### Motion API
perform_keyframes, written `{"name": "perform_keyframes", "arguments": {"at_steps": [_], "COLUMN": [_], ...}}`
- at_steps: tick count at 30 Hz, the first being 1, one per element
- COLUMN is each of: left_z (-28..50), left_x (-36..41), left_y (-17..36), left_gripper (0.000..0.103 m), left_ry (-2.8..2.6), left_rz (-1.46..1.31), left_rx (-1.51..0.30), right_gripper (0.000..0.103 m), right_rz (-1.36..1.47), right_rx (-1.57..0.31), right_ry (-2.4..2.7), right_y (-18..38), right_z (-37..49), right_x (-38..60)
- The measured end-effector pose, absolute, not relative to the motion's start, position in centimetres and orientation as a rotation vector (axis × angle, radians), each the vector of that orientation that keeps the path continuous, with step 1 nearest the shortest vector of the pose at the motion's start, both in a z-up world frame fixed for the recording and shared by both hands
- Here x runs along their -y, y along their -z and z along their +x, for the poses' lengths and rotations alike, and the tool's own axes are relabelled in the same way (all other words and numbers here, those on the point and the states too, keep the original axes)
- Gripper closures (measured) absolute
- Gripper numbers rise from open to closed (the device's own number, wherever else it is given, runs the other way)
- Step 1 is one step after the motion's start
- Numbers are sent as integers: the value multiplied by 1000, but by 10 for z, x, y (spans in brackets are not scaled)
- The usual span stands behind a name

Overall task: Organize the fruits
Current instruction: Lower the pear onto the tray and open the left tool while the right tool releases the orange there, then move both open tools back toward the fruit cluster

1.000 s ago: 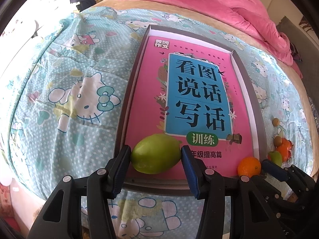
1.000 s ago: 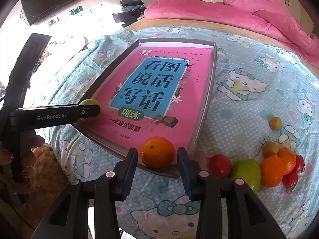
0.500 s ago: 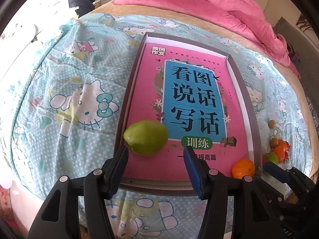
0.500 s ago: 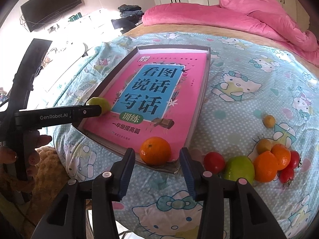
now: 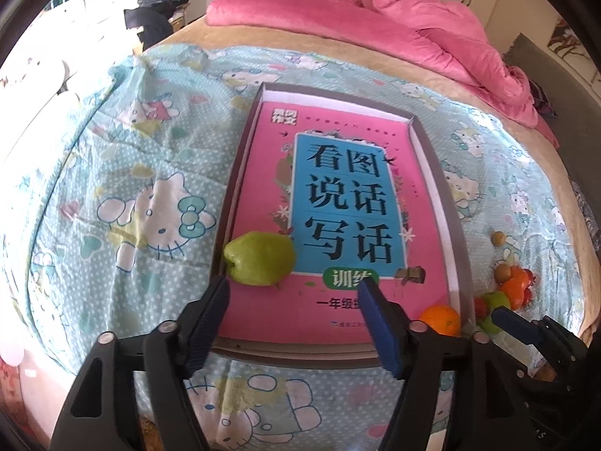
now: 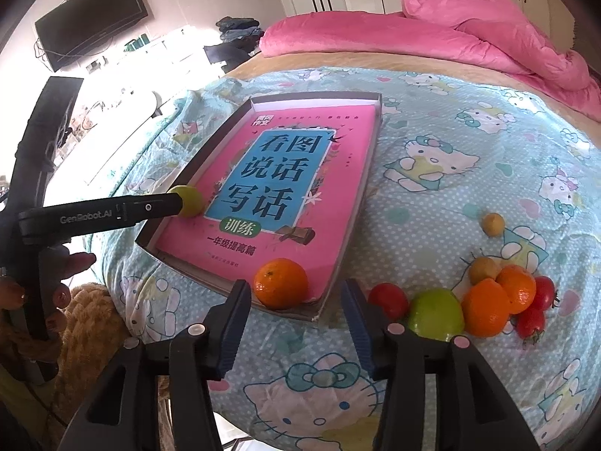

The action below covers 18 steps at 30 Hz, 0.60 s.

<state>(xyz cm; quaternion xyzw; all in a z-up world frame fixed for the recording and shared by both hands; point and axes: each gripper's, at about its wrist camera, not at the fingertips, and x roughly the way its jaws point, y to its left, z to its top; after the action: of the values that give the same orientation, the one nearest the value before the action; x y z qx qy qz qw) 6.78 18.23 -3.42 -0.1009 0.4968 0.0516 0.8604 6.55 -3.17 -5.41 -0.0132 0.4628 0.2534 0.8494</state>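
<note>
Left gripper [image 5: 293, 293] jaws opening wide, nothing between them; green fruit [image 5: 259, 257] sitting free just past the pads, in the near left corner of the tray [image 5: 460, 248], on the pink book [image 5: 338, 203]. Right gripper [image 6: 296, 297] jaws also opening, pads flanking the orange [image 6: 281, 282] at the tray's near right corner, probably not touching. Remaining fruit pile [image 6: 488, 300] lying on the bedspread [image 6: 450, 173] beside the tray.

Daylight floods in from the far left, blowing the window side out to white glare. The bedspread [image 6: 432, 195] is bright and evenly lit, with short soft shadows under the fruit. Strong fisheye bending darkens the corners; the edges smear slightly.
</note>
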Motion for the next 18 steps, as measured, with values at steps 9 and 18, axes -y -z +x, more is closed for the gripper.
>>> {"name": "perform_keyframes", "arguments": {"at_steps": [9,18], "left_z": [63,61], "left_x": [-160,-130], "left_y": [21,9], "left_gripper": [27,27], "left_ry": [-68,-9], "left_rz": [-178,-140], "left_rx": [-1019,-1004], "right_gripper": [48,47], "right_rz": [-3,24], "right_rx": [-952,-925], "right_ry": [-520,-490], "right_y": [47,38], "right_z": [65,61], "right_x": [42,63]}}
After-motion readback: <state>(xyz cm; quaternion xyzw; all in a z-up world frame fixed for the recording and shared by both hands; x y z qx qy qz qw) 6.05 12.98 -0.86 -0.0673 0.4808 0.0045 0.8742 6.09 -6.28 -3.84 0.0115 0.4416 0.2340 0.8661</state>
